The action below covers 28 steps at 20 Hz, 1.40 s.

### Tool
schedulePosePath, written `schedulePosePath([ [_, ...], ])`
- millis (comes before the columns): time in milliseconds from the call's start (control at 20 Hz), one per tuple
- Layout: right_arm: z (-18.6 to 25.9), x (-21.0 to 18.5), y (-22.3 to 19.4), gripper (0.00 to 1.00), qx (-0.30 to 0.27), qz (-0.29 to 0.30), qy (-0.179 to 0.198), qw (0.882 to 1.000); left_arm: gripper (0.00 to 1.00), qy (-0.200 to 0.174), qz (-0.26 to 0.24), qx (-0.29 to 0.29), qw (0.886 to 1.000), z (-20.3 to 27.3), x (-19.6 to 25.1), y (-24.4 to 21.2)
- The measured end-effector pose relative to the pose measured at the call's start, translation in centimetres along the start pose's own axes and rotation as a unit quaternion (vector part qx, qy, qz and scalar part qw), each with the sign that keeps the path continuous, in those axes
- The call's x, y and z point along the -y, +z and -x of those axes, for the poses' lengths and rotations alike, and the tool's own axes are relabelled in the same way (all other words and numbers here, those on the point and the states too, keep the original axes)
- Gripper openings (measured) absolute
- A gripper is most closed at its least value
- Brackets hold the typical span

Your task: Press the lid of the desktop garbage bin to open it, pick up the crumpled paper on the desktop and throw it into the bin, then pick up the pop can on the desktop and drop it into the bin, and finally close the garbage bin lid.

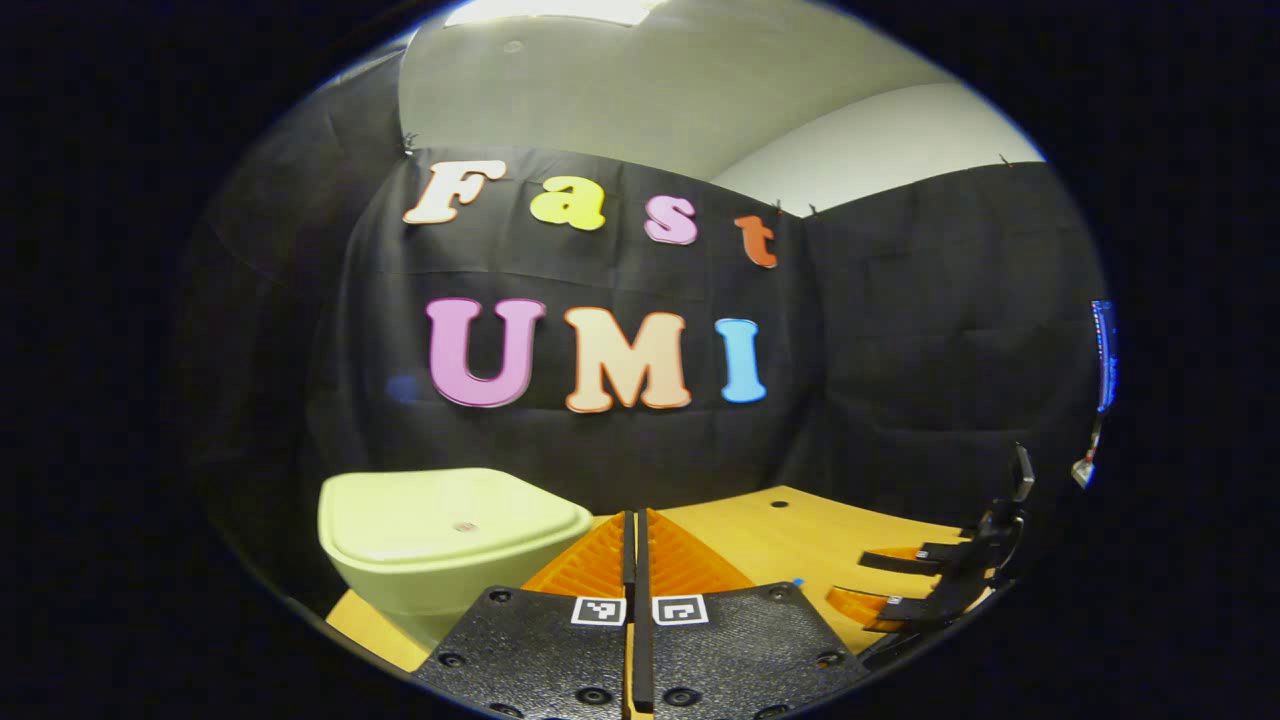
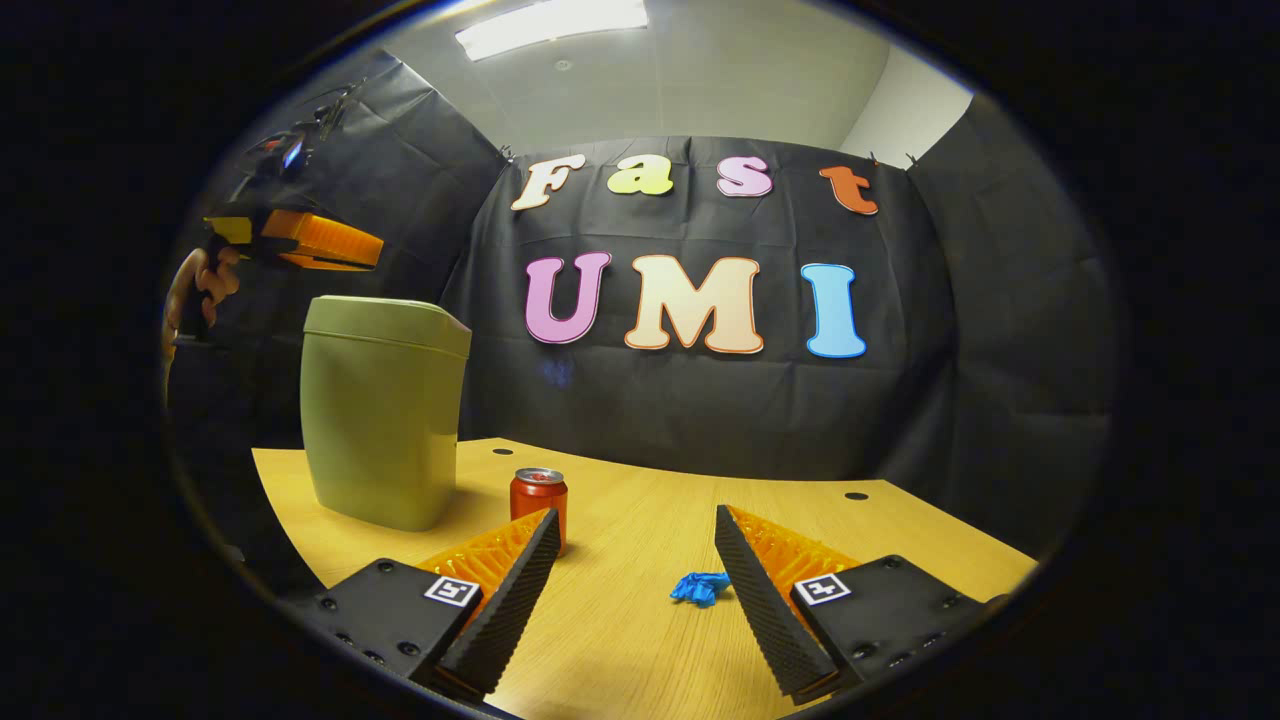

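Note:
The pale green bin [image 2: 385, 410] stands on the wooden table [image 2: 620, 650] with its lid [image 1: 455, 520] down. My left gripper [image 1: 635, 520] is shut with nothing between its fingers; it hovers above and just right of the lid. In the right gripper view that same left gripper [image 2: 320, 240] hangs over the bin's top, held by a hand [image 2: 200, 285]. A red pop can [image 2: 539, 495] stands upright right of the bin. A crumpled blue paper [image 2: 700, 587] lies on the table by my right gripper [image 2: 636, 515], which is open and low over the table.
Black cloth walls close the booth behind and beside the table. Small round holes [image 2: 856, 495] sit near the table's back edge. The right gripper [image 1: 900, 590] shows at the far right of the left gripper view, low over the table [image 1: 790, 540].

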State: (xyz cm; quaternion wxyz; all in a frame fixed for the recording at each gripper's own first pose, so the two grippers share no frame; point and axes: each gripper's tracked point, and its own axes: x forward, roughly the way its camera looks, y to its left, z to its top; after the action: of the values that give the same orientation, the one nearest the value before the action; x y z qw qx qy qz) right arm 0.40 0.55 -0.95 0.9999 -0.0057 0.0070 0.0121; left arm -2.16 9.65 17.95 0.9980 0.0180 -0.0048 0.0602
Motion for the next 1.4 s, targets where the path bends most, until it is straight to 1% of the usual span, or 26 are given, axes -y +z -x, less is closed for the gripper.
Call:
schedulePosePath([
  [50,0.0,0.1,0.1,0.98,0.001,0.000,-0.001,1.000,0.00,0.027,-0.003,-0.005,1.000,-0.3,-2.2,0.1],
  [150,0.1,0.3,0.0,0.98,0.001,0.004,-0.004,1.000,0.00,0.067,-0.018,-0.016,0.997,-0.6,-5.7,-0.2],
  [250,0.2,0.6,0.0,0.98,-0.001,0.006,-0.007,1.000,0.00,0.091,-0.027,-0.030,0.995,-0.9,-7.6,-1.0],
  [450,0.0,1.0,-0.4,0.98,-0.007,0.009,-0.011,1.000,0.00,0.096,-0.018,-0.062,0.993,-1.1,-8.4,-2.8],
  [650,0.0,1.3,-1.0,0.98,-0.016,0.006,-0.014,1.000,0.00,0.105,-0.006,-0.073,0.992,-1.1,-8.5,-3.5],
  [850,0.0,1.6,-0.8,0.98,-0.015,0.004,-0.016,1.000,0.00,0.105,-0.029,-0.063,0.992,-1.1,-8.5,-3.5],
  [1050,-0.1,1.8,-1.1,0.98,-0.018,0.006,-0.019,1.000,0.00,0.099,-0.020,-0.051,0.994,-1.1,-8.6,-3.1],
  [1100,-0.2,1.7,-1.0,0.98,-0.017,0.005,-0.018,1.000,0.00,0.099,-0.027,-0.043,0.994,-1.1,-8.5,-2.7],
  [1200,0.1,1.7,-0.9,0.98,-0.015,0.006,-0.018,1.000,0.00,0.106,-0.046,-0.049,0.992,-1.5,-9.0,-2.7],
  [1250,0.0,1.6,-0.8,0.98,-0.014,0.007,-0.018,1.000,0.00,0.107,-0.046,-0.048,0.992,-1.5,-9.1,-2.5],
  [1400,-0.1,1.8,-0.9,0.98,-0.015,0.014,-0.020,1.000,0.00,0.115,-0.047,-0.020,0.992,-1.5,-9.5,0.2],
])
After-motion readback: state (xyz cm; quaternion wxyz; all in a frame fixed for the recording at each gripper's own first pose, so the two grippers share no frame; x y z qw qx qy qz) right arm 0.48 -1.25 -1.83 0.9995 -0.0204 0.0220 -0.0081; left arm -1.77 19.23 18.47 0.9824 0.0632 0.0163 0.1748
